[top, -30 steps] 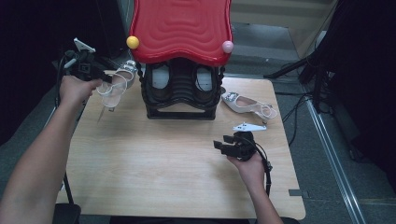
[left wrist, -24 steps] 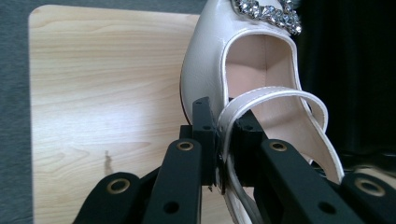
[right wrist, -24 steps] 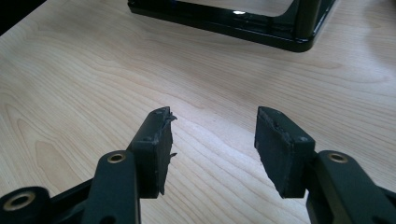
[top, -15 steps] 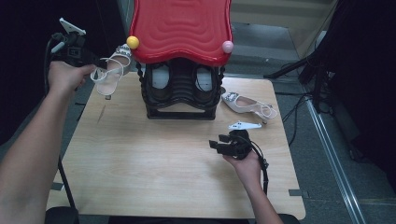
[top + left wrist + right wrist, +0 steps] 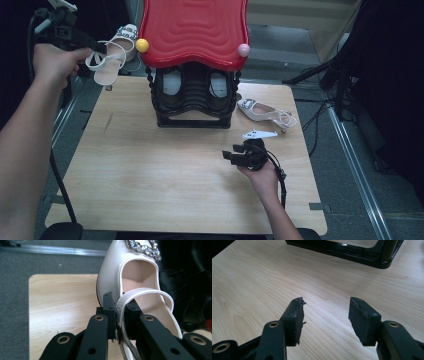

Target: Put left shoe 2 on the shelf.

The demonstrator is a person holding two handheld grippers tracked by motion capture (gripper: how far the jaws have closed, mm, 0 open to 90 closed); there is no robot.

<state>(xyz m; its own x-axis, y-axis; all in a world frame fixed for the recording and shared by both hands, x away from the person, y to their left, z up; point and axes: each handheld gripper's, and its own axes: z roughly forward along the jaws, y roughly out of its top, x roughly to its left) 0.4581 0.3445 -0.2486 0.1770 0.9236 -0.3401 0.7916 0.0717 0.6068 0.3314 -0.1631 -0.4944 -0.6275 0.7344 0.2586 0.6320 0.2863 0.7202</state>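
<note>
— Two shoes are out, so which one counts?

— The white sandal (image 5: 111, 55), lifted off beyond the table's (image 5: 125, 170) far left corner. The left gripper (image 5: 119, 312) is pinching its heel strap (image 5: 147, 292), jaws pressed together on the band.

— Where should it go?

— Likely onto the black rack (image 5: 194, 95) under the red top (image 5: 195, 30), by the far edge. A strap is a loose hold, so I'd carry it slowly and level, toe first, to keep it from swinging.

— And the other hand?

— The right gripper (image 5: 325, 315) hovers low near the table's right edge, jaws spread, nothing between them. The second sandal (image 5: 265, 112) lies beside the rack, untouched.
</note>
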